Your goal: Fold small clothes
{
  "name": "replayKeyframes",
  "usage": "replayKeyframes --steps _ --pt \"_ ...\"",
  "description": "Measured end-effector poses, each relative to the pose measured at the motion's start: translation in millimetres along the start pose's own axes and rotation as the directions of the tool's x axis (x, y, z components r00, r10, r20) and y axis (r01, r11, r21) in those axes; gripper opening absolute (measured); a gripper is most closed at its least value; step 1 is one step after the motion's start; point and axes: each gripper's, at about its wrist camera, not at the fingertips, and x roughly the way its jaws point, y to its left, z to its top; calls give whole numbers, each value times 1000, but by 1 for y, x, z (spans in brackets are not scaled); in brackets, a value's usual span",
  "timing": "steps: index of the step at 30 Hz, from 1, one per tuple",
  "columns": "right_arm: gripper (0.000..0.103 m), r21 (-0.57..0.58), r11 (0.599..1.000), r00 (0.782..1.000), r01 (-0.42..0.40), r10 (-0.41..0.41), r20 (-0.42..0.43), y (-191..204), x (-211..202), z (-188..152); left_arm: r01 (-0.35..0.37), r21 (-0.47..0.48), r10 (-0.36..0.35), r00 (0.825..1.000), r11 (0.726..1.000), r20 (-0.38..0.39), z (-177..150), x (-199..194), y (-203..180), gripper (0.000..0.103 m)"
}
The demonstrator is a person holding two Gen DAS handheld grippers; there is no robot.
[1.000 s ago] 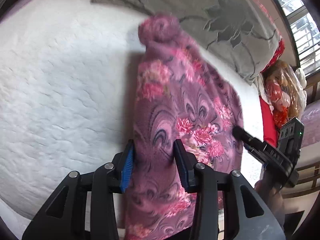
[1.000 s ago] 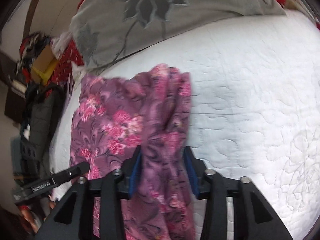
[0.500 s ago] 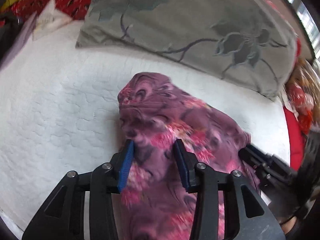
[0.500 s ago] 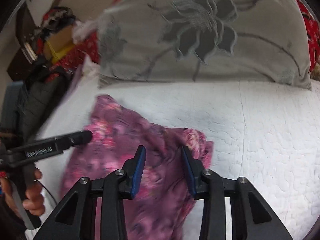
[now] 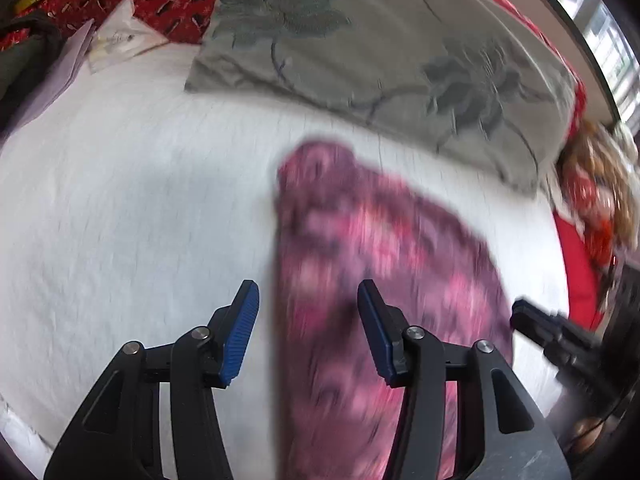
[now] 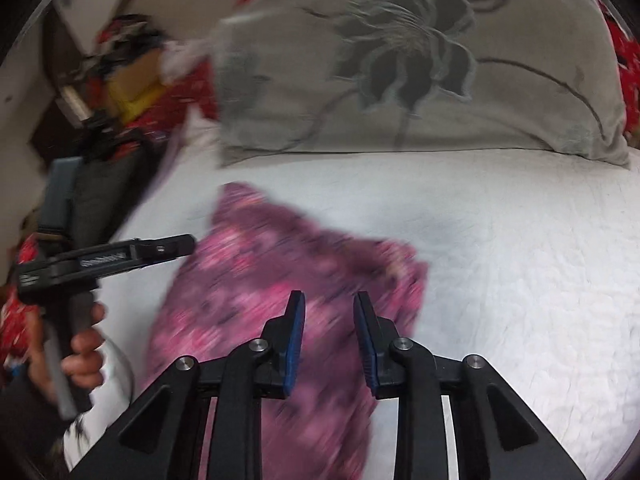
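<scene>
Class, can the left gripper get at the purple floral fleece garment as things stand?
Probably yes: the left gripper has its jaws wide open over the purple floral fleece garment, with nothing between them.

Left gripper (image 5: 308, 320) jaws now apart; garment (image 5: 360, 260) released.

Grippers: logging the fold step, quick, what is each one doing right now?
Left gripper: open, nothing held, purple floral cloth lying between its fingers.
Right gripper: open, above the same cloth, not pinching it.

The purple fleece garment with pink floral print (image 5: 372, 280) (image 6: 256, 292) lies crumpled and motion-blurred on the white quilted bed (image 5: 132, 216), near the grey floral pillow (image 5: 400, 52).
</scene>
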Motion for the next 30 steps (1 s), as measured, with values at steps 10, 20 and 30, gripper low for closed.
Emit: replayKeyframes --steps 10,20,30 --pt "28 -92 985 986 147 -153 -64 24 4 -34 -26 11 27 999 1000 -32 -36 -13 2 56" --pt "32 -58 983 981 171 -176 -84 26 -9 -84 -48 69 52 996 996 -67 -78 -20 -4 63" --pt "50 34 973 967 228 -222 -124 10 -25 -135 -83 142 101 987 986 -128 -124 -17 -7 66"
